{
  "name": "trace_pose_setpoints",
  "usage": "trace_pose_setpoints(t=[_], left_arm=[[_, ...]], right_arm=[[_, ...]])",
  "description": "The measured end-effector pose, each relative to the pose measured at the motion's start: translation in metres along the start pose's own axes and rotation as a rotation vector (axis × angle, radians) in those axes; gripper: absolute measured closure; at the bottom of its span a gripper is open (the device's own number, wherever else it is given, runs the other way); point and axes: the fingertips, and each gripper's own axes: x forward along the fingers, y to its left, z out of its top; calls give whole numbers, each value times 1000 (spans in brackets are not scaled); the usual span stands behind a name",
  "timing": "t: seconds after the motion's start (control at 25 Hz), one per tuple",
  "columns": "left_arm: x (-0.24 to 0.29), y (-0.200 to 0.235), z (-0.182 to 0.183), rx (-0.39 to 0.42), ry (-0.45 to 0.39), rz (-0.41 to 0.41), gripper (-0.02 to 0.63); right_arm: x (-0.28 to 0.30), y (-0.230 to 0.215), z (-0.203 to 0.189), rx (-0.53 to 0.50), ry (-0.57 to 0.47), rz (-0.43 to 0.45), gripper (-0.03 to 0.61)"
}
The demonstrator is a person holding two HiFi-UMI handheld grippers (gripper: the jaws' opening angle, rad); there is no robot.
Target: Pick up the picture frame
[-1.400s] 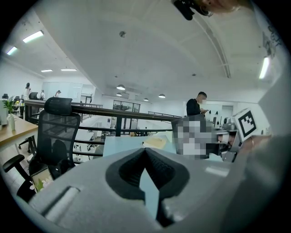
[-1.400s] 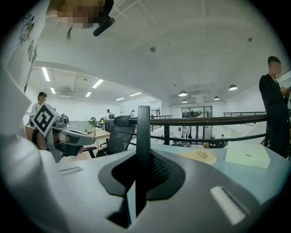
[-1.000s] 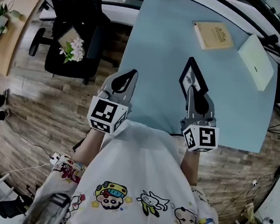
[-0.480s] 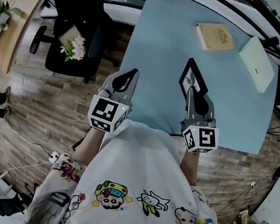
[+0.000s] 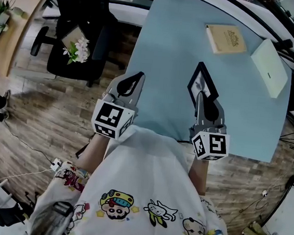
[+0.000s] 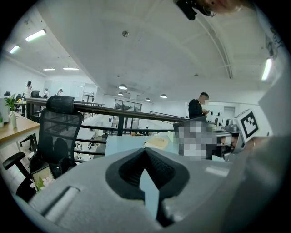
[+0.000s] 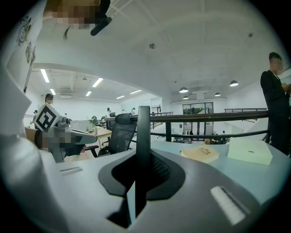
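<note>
Grip of right tool (image 5: 200,95) on picture frame (image 5: 202,80) edge, bare table (image 5: 164,48) around; left tool (image 5: 138,77) clenched empty.

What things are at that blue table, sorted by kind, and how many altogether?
Picture frame: 1, gripped by the right tongs
Tan book: 1
Pale green box: 1
Total: 3

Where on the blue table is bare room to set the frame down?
Free: the left half of the table, from the left claw to the book; the strip right of the picture frame, below the box. Crowded: the far right corner.
</note>
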Motion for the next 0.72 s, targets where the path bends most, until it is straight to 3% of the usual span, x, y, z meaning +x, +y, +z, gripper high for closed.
trace_pose_setpoints(t=[0.72], left_arm=[[-2,4,-1,-7,0,5,617]], right_arm=[[1,0,-1,14,6,-3,543]])
